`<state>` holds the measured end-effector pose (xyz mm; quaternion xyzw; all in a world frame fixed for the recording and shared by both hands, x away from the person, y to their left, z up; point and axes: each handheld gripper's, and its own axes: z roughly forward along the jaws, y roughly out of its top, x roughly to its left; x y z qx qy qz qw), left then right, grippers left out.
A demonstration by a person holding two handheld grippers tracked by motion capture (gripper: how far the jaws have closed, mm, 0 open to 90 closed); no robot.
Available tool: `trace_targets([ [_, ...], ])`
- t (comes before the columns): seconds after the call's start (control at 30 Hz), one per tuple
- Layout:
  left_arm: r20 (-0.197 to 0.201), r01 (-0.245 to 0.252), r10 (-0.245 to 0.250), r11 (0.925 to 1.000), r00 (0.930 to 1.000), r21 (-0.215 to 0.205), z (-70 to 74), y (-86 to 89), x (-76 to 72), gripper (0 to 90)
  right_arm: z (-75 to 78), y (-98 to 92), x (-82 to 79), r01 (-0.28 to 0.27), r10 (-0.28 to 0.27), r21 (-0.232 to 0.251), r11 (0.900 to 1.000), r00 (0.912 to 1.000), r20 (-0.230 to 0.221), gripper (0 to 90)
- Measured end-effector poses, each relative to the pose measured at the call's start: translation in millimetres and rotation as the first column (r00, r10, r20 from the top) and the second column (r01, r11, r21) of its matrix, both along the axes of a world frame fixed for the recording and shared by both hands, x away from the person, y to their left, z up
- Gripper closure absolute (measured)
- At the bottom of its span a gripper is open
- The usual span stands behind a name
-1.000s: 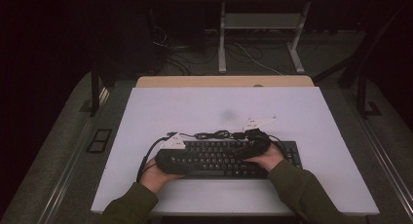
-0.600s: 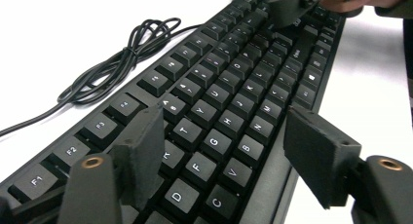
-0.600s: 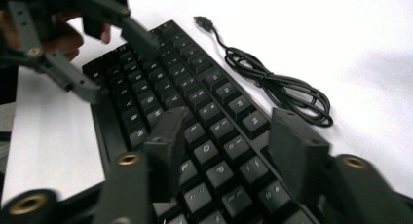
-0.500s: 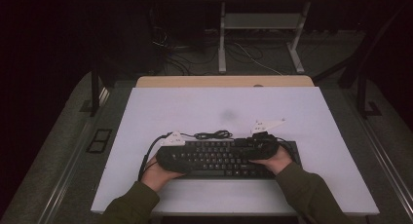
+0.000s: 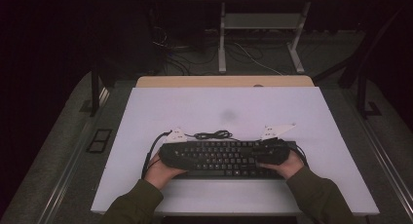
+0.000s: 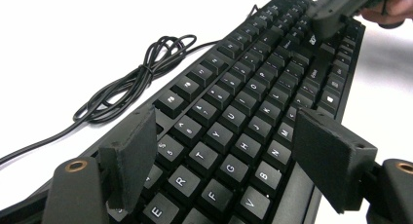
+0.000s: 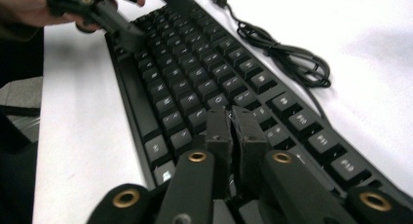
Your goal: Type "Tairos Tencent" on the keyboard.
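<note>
A black keyboard (image 5: 224, 158) lies flat on the white table top (image 5: 224, 102), and its cable (image 5: 212, 135) is bunched just behind it. My left gripper (image 5: 187, 155) lies over the keyboard's left end. It is open, its jaws have just been opening, and its pads (image 6: 131, 156) stand apart above the keys (image 6: 253, 78) without pressing on them. My right gripper (image 5: 259, 153) hovers over the right end. Its jaws have just been closing and its pads (image 7: 229, 131) now meet with nothing between them. The cable (image 7: 287, 53) lies off to the side.
A wooden table edge (image 5: 224, 81) borders the white top at the back. Behind it are a metal frame (image 5: 263, 44) and floor cables. Grey floor rails run along both sides. A faint dark smudge (image 5: 228, 115) marks the top.
My right hand has slid right and nearer the person, to the keyboard's right end, and its jaws have shut. The left hand has hardly moved.
</note>
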<state>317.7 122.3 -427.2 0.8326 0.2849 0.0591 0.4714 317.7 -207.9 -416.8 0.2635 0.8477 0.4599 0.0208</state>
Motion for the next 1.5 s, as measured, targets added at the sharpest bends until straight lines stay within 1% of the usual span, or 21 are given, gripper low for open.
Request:
trace_targets([
  [0.07, 0.002, -0.003, 0.003, 1.0000, 1.0000, 0.003, 0.2, -0.7, 0.7, 24.0, -1.3, -1.3, -2.5, -0.010, 0.010, -0.008, 1.000, 1.0000, -0.003, 88.5],
  [0.27, 0.008, -0.009, 0.009, 0.9999, 0.9999, 0.004, 1.7, -2.1, 1.6, 23.4, -8.1, -3.2, -8.1, -0.030, 0.030, -0.049, 0.998, 0.9995, -0.009, 89.2],
  [0.4, 0.010, -0.016, 0.016, 0.9999, 0.9998, 0.002, 5.1, -1.1, 1.1, 23.4, -13.4, -5.5, -10.4, -0.036, 0.034, -0.068, 0.997, 0.9991, -0.027, 89.2],
  [0.5, 0.023, -0.018, 0.018, 0.9998, 0.9996, 0.002, 8.8, -1.2, 2.1, 23.4, -17.5, -4.5, -11.4, -0.041, 0.038, -0.080, 0.996, 0.9988, -0.032, 89.2],
  [0.57, 0.027, -0.022, 0.022, 0.9998, 0.9994, -0.002, 11.4, -1.8, 2.8, 23.4, -19.5, -3.3, -11.3, -0.042, 0.039, -0.097, 0.994, 0.9987, -0.032, 89.2],
  [0.7, 0.033, -0.027, 0.027, 0.9996, 0.9991, -0.008, 14.9, -3.9, 4.9, 23.5, -21.5, -1.1, -11.0, -0.048, 0.045, -0.102, 0.994, 0.9985, -0.030, 89.2],
  [0.77, 0.034, -0.026, 0.026, 0.9997, 0.9991, -0.001, 15.1, -5.0, 6.6, 23.6, -23.4, 0.5, -11.8, -0.056, 0.053, -0.114, 0.992, 0.9983, -0.025, 89.2],
  [0.8, 0.031, -0.026, 0.026, 0.9997, 0.9992, 0.000, 15.1, -5.8, 7.6, 23.7, -24.1, 0.4, -11.9, -0.059, 0.055, -0.104, 0.993, 0.9978, -0.035, 89.2],
  [0.9, 0.033, -0.023, 0.023, 0.9997, 0.9992, -0.004, 14.5, -8.9, 8.8, 25.4, -23.6, 1.1, -12.7, -0.063, 0.060, -0.111, 0.992, 0.9977, -0.030, 89.3],
  [1.0, 0.044, -0.019, 0.019, 0.9998, 0.9988, 0.002, 12.5, -10.7, 7.5, 34.2, -23.9, 0.9, -12.6, -0.064, 0.061, -0.108, 0.992, 0.9977, -0.030, 89.3],
  [1.07, 0.042, -0.010, 0.009, 0.9999, 0.9991, 0.011, 9.6, -11.6, 7.4, 44.4, -24.0, 0.5, -12.4, -0.064, 0.061, -0.106, 0.992, 0.9977, -0.030, 89.3],
  [1.13, 0.036, -0.001, 0.000, 0.9996, 0.9993, 0.030, 6.1, -12.4, 7.5, 54.0, -23.9, 0.7, -12.4, -0.064, 0.061, -0.108, 0.992, 0.9977, -0.030, 89.2],
  [1.17, 0.036, 0.003, -0.004, 0.9989, 0.9994, 0.046, 4.6, -12.7, 8.0, 59.1, -23.8, 0.8, -12.5, -0.063, 0.060, -0.109, 0.992, 0.9977, -0.030, 89.3],
  [1.2, 0.029, 0.004, -0.006, 0.9987, 0.9996, 0.050, 2.9, -13.5, 8.3, 62.7, -23.7, 0.8, -12.5, -0.063, 0.060, -0.109, 0.992, 0.9977, -0.031, 89.2],
  [1.23, 0.026, 0.012, -0.014, 0.9980, 0.9996, 0.063, 1.9, -13.8, 8.6, 67.0, -23.8, 0.8, -12.5, -0.063, 0.060, -0.109, 0.992, 0.9978, -0.030, 89.2],
  [1.27, 0.023, 0.009, -0.010, 0.9974, 0.9997, 0.071, 0.9, -14.6, 8.4, 71.3, -23.8, 0.9, -12.6, -0.062, 0.059, -0.109, 0.992, 0.9978, -0.030, 89.2],
  [1.37, 0.014, 0.018, -0.019, 0.9962, 0.9997, 0.085, -0.6, -14.5, 9.1, 81.3, -23.8, 0.9, -12.7, -0.062, 0.059, -0.110, 0.992, 0.9978, -0.029, 89.2],
  [1.43, 0.010, 0.031, -0.032, 0.9939, 0.9994, 0.106, -1.7, -14.1, 9.8, 86.1, -23.9, 0.8, -12.7, -0.062, 0.059, -0.108, 0.992, 0.9979, -0.029, 89.2],
  [1.5, 0.001, 0.030, -0.030, 0.9928, 0.9995, 0.116, -2.8, -14.4, 9.7, 88.8, -23.9, 0.9, -12.7, -0.061, 0.058, -0.108, 0.992, 0.9979, -0.029, 89.2],
])
